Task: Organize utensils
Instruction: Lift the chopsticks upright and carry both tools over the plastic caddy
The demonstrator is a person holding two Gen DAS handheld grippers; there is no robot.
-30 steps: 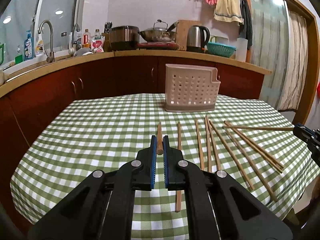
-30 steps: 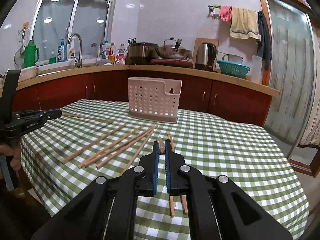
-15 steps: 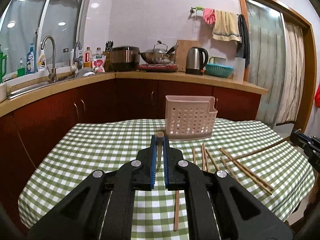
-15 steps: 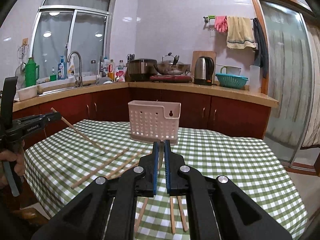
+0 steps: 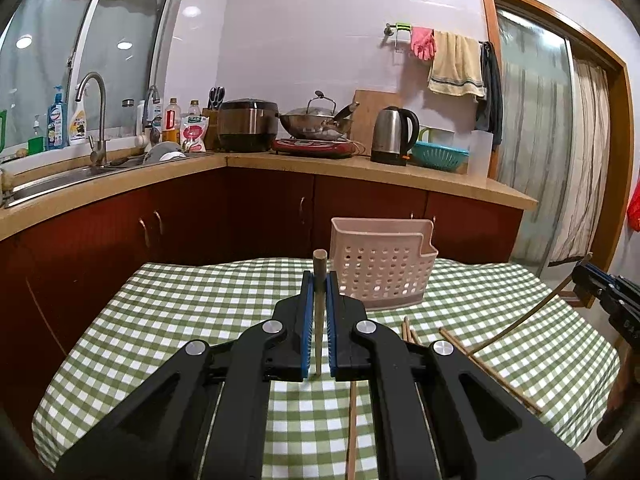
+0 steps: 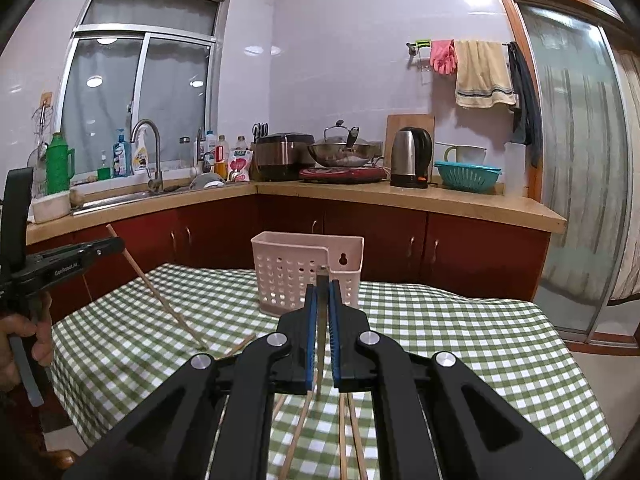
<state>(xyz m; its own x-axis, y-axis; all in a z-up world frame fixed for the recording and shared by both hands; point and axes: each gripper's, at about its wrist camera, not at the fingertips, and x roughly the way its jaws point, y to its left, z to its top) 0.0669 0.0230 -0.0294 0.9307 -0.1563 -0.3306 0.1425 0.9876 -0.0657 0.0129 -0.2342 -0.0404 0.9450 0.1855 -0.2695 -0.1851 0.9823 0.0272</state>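
A slip is judged the main risk; each chopstick is pinched near one end only, so a tilt or a jolt could let it pivot or drop before the basket (image 5: 382,268) is reached; a tip could also be caught on the basket's rim, or on a hole in its perforated wall, if the approach is made too low; the two sticks could be knocked together, since both grippers are aimed at the same opening.

The left gripper (image 5: 319,316) is held level above the table (image 5: 180,320), pointed at the basket and just left of it; its jaws are clenched on a chopstick (image 5: 319,300), which stands nearly upright between the pads. The right gripper (image 6: 322,320) is held likewise, centred on the basket; its jaws are closed on a second stick (image 6: 322,308), seen edge-on, lower end hanging free. Loose chopsticks (image 6: 348,432) are left lying on the cloth below; the basket stands at the table's far side.
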